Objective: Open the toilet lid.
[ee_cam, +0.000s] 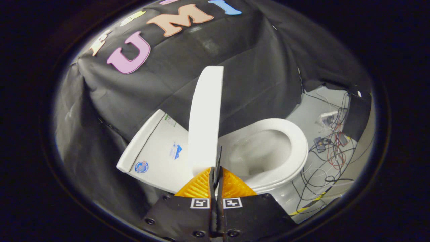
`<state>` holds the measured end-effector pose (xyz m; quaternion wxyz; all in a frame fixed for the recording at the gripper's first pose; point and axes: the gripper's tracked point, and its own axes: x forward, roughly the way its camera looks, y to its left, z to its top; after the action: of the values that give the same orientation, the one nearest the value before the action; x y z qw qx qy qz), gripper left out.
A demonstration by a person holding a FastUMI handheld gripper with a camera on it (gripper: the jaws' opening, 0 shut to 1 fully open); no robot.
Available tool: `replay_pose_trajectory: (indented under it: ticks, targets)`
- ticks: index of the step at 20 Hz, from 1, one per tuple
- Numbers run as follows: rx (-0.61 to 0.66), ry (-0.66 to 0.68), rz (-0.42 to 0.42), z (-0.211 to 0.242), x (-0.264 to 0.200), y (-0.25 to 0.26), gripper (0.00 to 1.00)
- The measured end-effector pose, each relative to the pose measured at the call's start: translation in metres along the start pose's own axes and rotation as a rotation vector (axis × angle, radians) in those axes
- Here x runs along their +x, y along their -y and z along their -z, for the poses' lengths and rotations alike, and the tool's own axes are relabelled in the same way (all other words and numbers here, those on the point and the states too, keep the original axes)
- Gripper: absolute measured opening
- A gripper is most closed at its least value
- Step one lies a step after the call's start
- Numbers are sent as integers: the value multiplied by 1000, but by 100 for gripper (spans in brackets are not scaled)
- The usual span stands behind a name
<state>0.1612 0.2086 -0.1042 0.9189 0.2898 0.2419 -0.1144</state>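
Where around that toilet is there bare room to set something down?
Bare: the flat tank top beside the raised lid, just ahead of the shut hand-held gripper. Crowded: the floor beyond the bowl, strewn with cables.

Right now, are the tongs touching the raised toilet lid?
Cannot tell. In the gripper view the tongs are closed together right at the lower edge of the upright toilet lid, overlapping it, but no plain contact or gap shows.

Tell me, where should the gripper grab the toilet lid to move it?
Probably the thin free edge of the toilet lid, coming from the front, where the gripper is now. The lid stands raised and edge-on above the seat, so its slim rim would fit between the jaws, which are closed together at its lower edge; whether they pinch it is unclear.
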Motion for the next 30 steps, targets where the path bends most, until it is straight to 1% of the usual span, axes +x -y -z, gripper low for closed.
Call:
replay_pose_trajectory:
  ticks: [2,5,12,14,19,22,27,30]
  targets:
    - [-30,3,4,-2,-1,-11,0]
    - [-39,24,-17,-5,-1,-31,0]
    - [-142,48,-11,-5,0,-64,0]
    - [-151,54,-14,-6,2,-76,0]
    - [-229,53,0,-3,6,-102,1]
    - [-252,65,-21,3,9,-121,1]
    - [-258,73,-64,11,14,-146,0]
    - [-258,76,-75,17,19,-161,0]
